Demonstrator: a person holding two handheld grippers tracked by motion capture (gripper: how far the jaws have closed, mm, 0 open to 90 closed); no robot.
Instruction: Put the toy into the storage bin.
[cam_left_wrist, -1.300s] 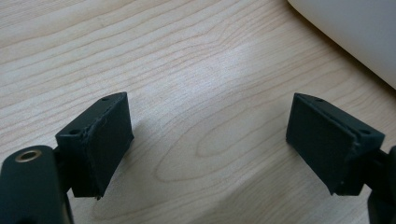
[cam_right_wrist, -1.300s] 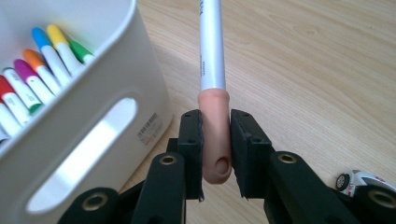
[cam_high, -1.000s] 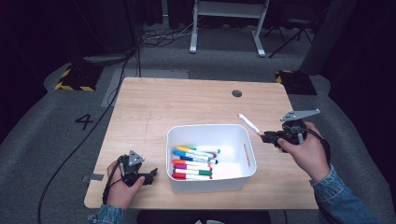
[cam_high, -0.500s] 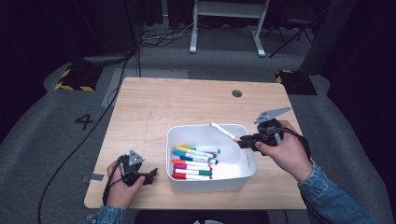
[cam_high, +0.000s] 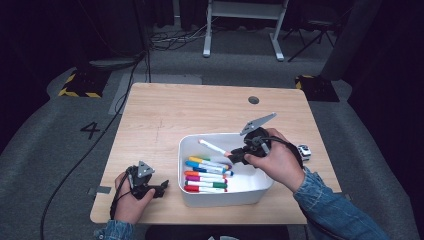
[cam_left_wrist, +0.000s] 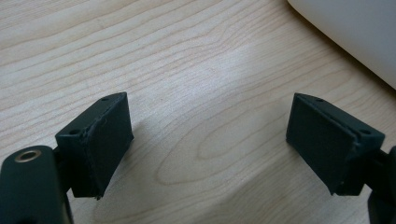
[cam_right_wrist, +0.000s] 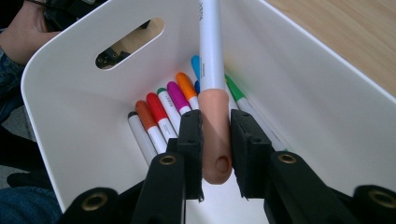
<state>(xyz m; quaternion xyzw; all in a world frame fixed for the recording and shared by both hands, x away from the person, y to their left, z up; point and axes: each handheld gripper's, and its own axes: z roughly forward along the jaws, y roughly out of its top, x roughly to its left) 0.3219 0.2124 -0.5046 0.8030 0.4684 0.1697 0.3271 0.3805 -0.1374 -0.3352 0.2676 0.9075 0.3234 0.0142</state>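
Right gripper (cam_high: 231, 159): you hold it over the white bin (cam_high: 252, 192), its fingers (cam_right_wrist: 192, 140) pinching the peach-coloured cap of a white marker (cam_right_wrist: 212, 70).
Marker in your grip: it sticks out past the fingers, above the bin's inside, with its far end raised; in the high view it slants up and away to the left (cam_high: 212, 147).
Markers in the bin: a row (cam_high: 207, 174) lies side by side on the bottom, on the side nearer your left hand; caps in red, orange, green, purple, blue and black show in the right gripper view (cam_right_wrist: 163, 105).
Bin: it stands on the tabletop (cam_high: 165, 112), near your edge and right of the middle; a slot handle (cam_right_wrist: 129, 42) is cut in its end wall.
Left gripper (cam_high: 162, 189): it rests low by the near left corner of the tabletop, pointing toward the bin; its fingers (cam_left_wrist: 100, 140) are spread wide with bare wood between them.
Left hand (cam_high: 131, 197): wrapped round the gripper body, beside the bin, not touching it.
Small object (cam_high: 304, 151): a little black-and-white item lies on the tabletop behind your right hand; too small to make out.
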